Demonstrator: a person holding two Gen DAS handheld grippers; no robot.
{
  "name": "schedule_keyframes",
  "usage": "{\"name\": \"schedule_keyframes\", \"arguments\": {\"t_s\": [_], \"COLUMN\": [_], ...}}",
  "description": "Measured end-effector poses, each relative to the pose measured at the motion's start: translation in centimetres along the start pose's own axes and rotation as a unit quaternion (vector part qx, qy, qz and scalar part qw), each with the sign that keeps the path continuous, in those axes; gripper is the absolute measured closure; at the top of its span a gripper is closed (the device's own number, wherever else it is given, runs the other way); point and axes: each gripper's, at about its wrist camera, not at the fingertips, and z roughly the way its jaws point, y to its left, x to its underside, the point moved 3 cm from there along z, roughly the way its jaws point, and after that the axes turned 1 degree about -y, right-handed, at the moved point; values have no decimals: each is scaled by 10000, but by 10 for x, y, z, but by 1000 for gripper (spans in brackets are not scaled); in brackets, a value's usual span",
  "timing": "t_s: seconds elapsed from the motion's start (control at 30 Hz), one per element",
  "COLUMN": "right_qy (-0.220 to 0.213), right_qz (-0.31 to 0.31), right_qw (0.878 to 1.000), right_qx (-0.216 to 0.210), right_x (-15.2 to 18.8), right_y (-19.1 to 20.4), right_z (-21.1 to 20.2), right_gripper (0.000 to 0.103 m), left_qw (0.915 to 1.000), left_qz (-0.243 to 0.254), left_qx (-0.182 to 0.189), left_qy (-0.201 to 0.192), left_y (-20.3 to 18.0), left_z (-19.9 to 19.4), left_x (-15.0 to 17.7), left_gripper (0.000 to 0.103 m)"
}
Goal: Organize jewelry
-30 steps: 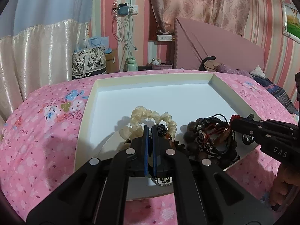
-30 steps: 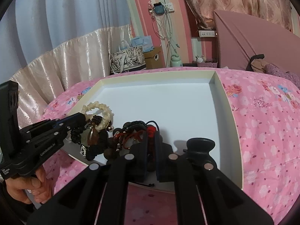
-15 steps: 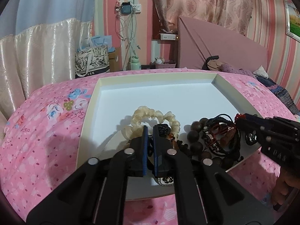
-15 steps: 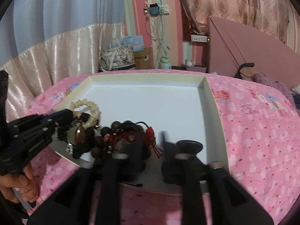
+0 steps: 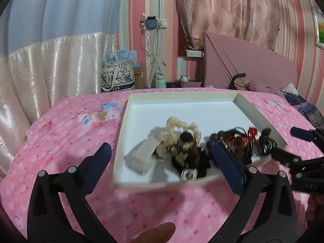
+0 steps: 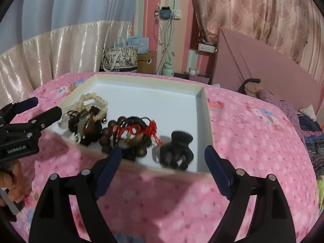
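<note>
A tangled jewelry heap (image 5: 188,147) of cream beads, dark wooden beads and red cord is seen in the white tray (image 5: 182,109), just ahead of the left gripper (image 5: 162,160) and right gripper (image 6: 163,158); both jaws have just been opened wide, nothing held.

1. Tray (image 6: 208,121): lies on the bed (image 6: 253,141).
2. Bead bracelet (image 6: 95,101): in the tray, near-left part.
3. Corded bead bundle (image 6: 131,133): in the tray, right of the bracelet, at the near rim.
4. Hair claw (image 6: 178,149): in the tray, near-right corner.
5. Tote bag (image 6: 119,57): behind the tray, beyond the bed.
6. Bottle (image 6: 167,68): behind the tray, right of the bag.
</note>
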Motion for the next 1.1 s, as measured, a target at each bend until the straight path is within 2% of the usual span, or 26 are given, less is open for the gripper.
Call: {"name": "schedule_keyframes", "arguments": {"t_s": [0.07,0.17,0.23,0.43,0.67,0.8,1.1], "right_qy": [-139,-514,-701,-1026,-924,-905,-879], "right_qz": [83,205,235,123,179,242,196], "right_qw": [9998,9984,9972,9946,9955,9955,9959], "right_qx": [-86,-136,-129,-105,-106,-132,-114], "right_x": [9,23,30,36,37,37,36], "right_y": [-2,-3,-1,7,6,5,5], "right_z": [-15,-37,-42,-51,-47,-46,-46], "right_gripper": [18,15,15,12,12,12,12], "left_qw": [9998,9997,9997,9985,9959,9962,9962], "left_qz": [89,87,119,110,102,-14,77], "left_qx": [-171,-192,-83,-263,-526,-532,-522], "left_qy": [-55,-153,-189,-477,-734,-685,-696], "left_y": [4,10,10,10,10,16,12], "left_z": [-12,-29,-38,-50,-59,-58,-60], "left_x": [9,18,25,28,27,26,26], "left_gripper": [3,3,3,3,3,3,3]}}
